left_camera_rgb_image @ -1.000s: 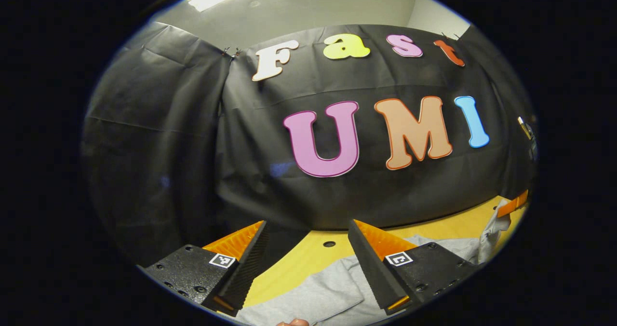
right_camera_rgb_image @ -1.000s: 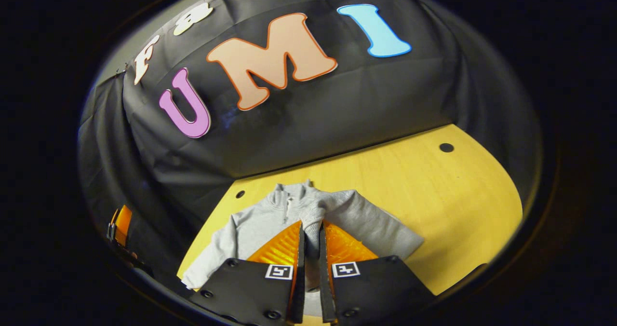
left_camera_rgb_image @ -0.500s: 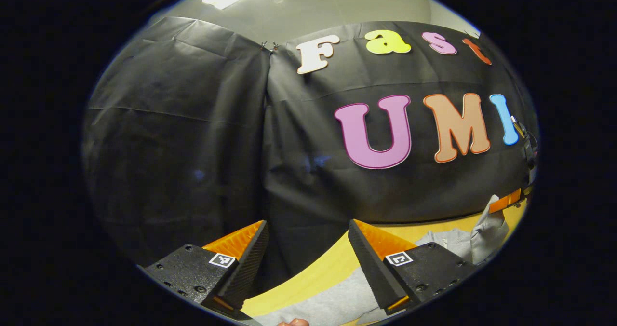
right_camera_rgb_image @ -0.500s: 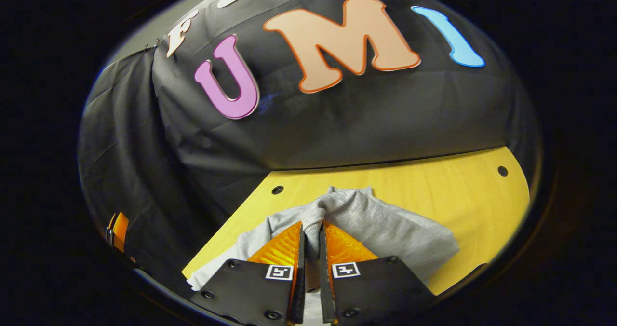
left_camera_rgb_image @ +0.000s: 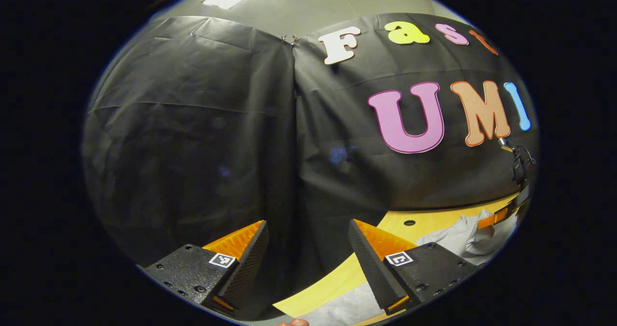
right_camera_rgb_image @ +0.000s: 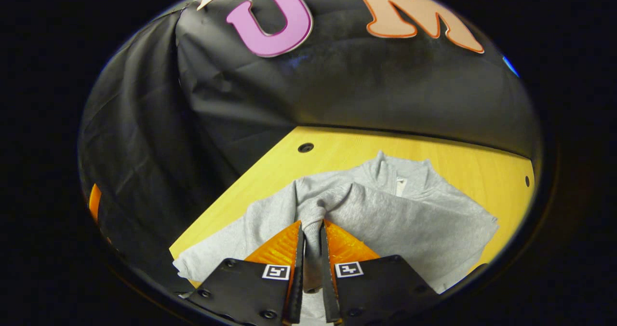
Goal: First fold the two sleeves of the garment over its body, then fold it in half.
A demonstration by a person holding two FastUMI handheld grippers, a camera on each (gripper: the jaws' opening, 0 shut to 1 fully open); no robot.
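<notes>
A grey sweatshirt point(right_camera_rgb_image: 409, 220) lies on the yellow table point(right_camera_rgb_image: 347, 147), its collar toward the wall. In the right gripper view, my right gripper point(right_camera_rgb_image: 312, 225) is shut on the cuff of one sleeve point(right_camera_rgb_image: 315, 205), which is lifted and drawn over the body. The other sleeve point(right_camera_rgb_image: 212, 253) lies flat toward the table's near left edge. In the left gripper view, my left gripper point(left_camera_rgb_image: 307, 224) stands open with nothing between its fingers, above the table's edge. A strip of the sweatshirt point(left_camera_rgb_image: 342, 309) lies beneath it. The right gripper point(left_camera_rgb_image: 501, 215) holds raised cloth at the far right.
The black cloth wall point(left_camera_rgb_image: 193, 147) stands close behind the table and to the left. Round holes point(right_camera_rgb_image: 305, 147) mark the tabletop near the wall. A fingertip point(left_camera_rgb_image: 294, 322) shows at the bottom edge of the left gripper view.
The right gripper has carried the sleeve cuff across the sweatshirt's body. The left gripper has swung to its left, off the garment and toward the table's edge, still open.
</notes>
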